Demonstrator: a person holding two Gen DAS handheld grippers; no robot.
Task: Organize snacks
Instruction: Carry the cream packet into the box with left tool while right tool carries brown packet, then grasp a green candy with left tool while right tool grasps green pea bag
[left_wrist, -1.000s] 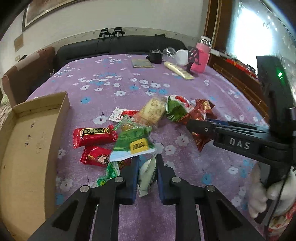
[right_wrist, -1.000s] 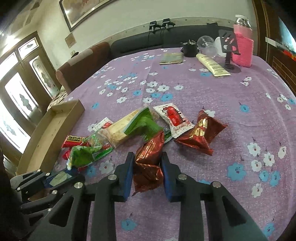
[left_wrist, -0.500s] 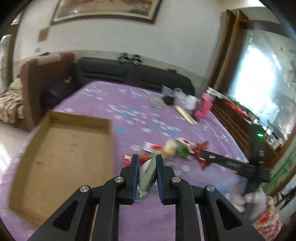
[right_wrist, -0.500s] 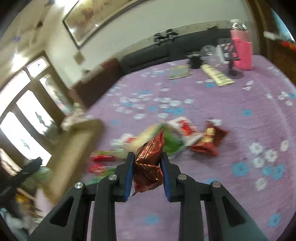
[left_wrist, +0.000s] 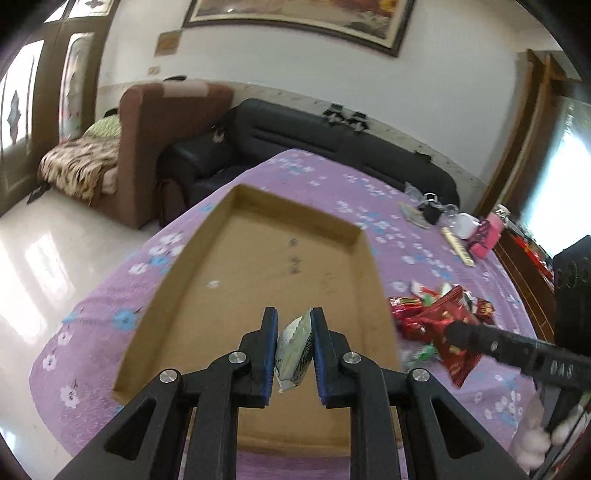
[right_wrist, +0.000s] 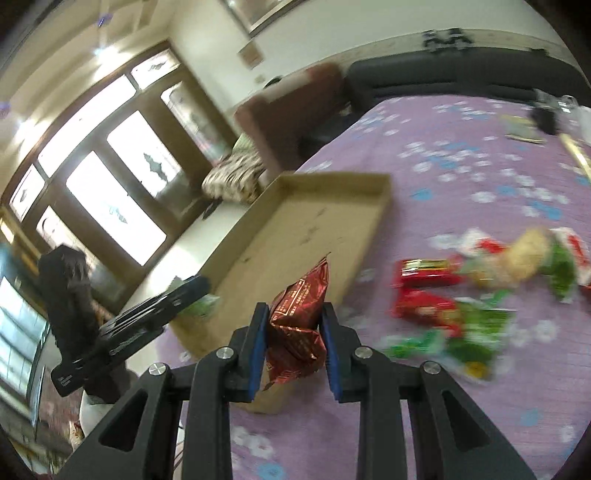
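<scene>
My left gripper (left_wrist: 294, 329) has its jaws pinching a small white-and-green snack packet (left_wrist: 294, 354), held above the near end of the cardboard tray (left_wrist: 295, 258), whose brown floor shows a few small dark marks I can't read. The print on the packet is too small and creased to make out. Over on the right, my right gripper (right_wrist: 293, 326) is clamped on a crinkled dark-red foil snack bag (right_wrist: 297, 325); there's fine gold lettering on it, but it's not legible from here. That bag hangs over the purple flowered bench cloth (right_wrist: 480, 406) just beside the tray's near corner (right_wrist: 314, 229). From the left wrist view I can see the right tool's black arm with pale lettering on its side, blurred, something like "DAS". The remaining snack pile (right_wrist: 487, 288) lies on the cloth to the right of the tray: red wrappers, green wrappers, a pale yellowish pack, all smeared by motion blur, labels unreadable. At the far end of the bench sits a pink bottle (left_wrist: 487, 236).
</scene>
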